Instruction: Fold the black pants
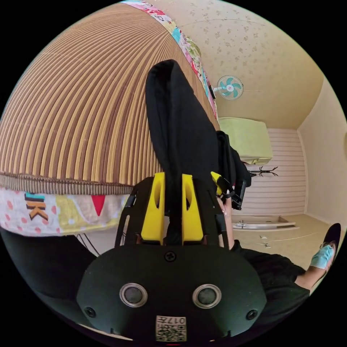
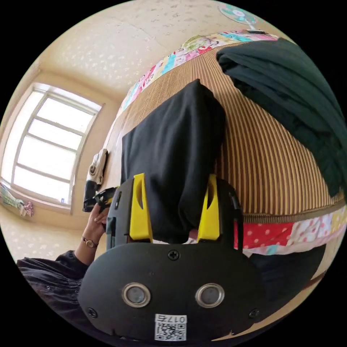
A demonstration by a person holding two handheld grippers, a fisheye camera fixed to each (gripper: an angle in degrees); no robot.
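Black pants (image 2: 173, 155), soft and limp above the striped mat (image 1: 83, 108): left gripper (image 1: 172, 209) pinches them narrow, right gripper (image 2: 174, 213) holds a thick bunch between wider-set jaws; best grabbed at edges.

black pants (image 2: 173, 151) | plain black fabric, bunched | hangs over striped mat (image 2: 274, 170), part lifted

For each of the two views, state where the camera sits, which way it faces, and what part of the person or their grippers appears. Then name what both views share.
Left gripper view: rides on the left gripper, jaws closed on the black pants, facing across the striped mat; a hand and the right gripper appear.
Right gripper view: rides on the right gripper, wider jaws around bunched pants, facing the mat and a window; a sleeve and the left gripper appear.
Shared: pants, mat, wall fan.
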